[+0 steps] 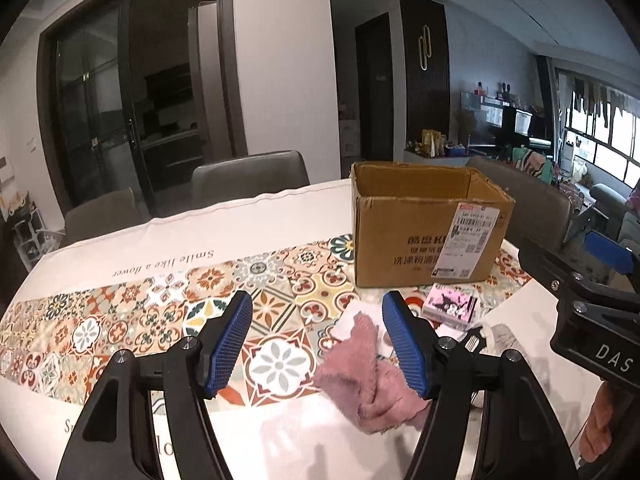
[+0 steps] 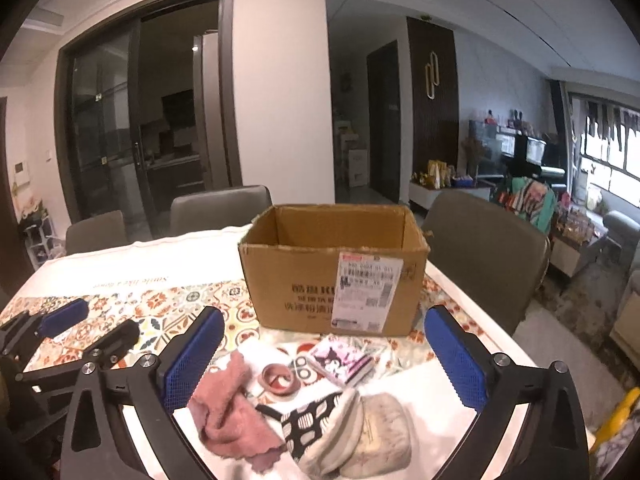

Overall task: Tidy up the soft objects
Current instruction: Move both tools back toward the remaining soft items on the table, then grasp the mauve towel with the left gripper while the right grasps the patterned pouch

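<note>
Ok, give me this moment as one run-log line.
left hand-held gripper: open, over pink towel | right hand-held gripper: open, empty | cardboard box: open, contents hidden | soft items: on table

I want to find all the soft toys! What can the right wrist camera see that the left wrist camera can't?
Only the right wrist view shows the black-and-white spotted pouch, the beige fluffy thing beside it and the roll of tape.

Only the left wrist view shows the open left hand-held gripper close up, above the table.

Both show the pink cloth, the cardboard box and the pink cartoon packet.
</note>
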`<state>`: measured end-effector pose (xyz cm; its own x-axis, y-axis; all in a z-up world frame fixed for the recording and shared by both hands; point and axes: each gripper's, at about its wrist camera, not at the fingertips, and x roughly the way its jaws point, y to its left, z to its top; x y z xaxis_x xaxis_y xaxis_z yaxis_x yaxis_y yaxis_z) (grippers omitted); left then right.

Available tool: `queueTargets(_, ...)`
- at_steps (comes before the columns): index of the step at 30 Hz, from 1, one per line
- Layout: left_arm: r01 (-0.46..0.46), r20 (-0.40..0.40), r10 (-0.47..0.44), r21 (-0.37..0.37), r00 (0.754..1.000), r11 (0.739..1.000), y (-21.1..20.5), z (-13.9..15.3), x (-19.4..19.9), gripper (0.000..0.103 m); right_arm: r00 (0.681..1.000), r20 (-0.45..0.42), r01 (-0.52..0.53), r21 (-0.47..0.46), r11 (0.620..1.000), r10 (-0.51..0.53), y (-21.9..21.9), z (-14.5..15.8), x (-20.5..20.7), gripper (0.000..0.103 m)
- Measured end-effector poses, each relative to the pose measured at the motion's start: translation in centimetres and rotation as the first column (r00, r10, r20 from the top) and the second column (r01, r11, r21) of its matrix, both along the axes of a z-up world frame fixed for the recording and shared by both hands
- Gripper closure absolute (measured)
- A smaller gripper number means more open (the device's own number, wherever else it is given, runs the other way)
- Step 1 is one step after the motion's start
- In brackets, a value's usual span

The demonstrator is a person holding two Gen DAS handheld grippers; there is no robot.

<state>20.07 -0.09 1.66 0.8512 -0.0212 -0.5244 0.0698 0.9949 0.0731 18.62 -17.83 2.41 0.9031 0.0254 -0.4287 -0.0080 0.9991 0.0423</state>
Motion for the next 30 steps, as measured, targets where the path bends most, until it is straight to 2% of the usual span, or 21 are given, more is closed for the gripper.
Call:
queueTargets(3,0.011,-0.009,-0.011,0.006,1.0,1.0,-0.1,-0.7,-0.6,0.036,1.0,-0.002,0.002,0.0,1.0,-0.002,-0.1,-0.7,-0.5,0.001)
queueTargets(10,0.024,-0.033,-0.025,-0.009,0.999,1.0,-0.2,-2.7,-1.5,0.036,0.999,-0.051,-0.009,0.065,0.998,0.012,-0.7,-2.4,-1.0,0.001)
queueTargets(15,0.036,-0.061,-0.037,-0.014,0.997,0.999,-0.5,-4.2,-1.7,0.036,0.998,-0.061,-0.012,0.059,0.998,0.015,-0.5,-3.7,-1.6,0.001)
queueTargets(23,0.048,-0.117,-0.048,-0.007,0.992,0.999,-1.1,-6.4,-0.9,0.036,0.995,-0.094,-0.023,0.112,0.993,0.034,-1.2,-5.9,-1.5,0.003)
queueTargets(30,0.054,-0.156,-0.053,0.006,0.986,0.999,-1.8,-8.1,0.1,0.036,0.988,-0.149,-0.009,0.129,0.992,0.028,-1.9,-8.1,-0.5,0.017)
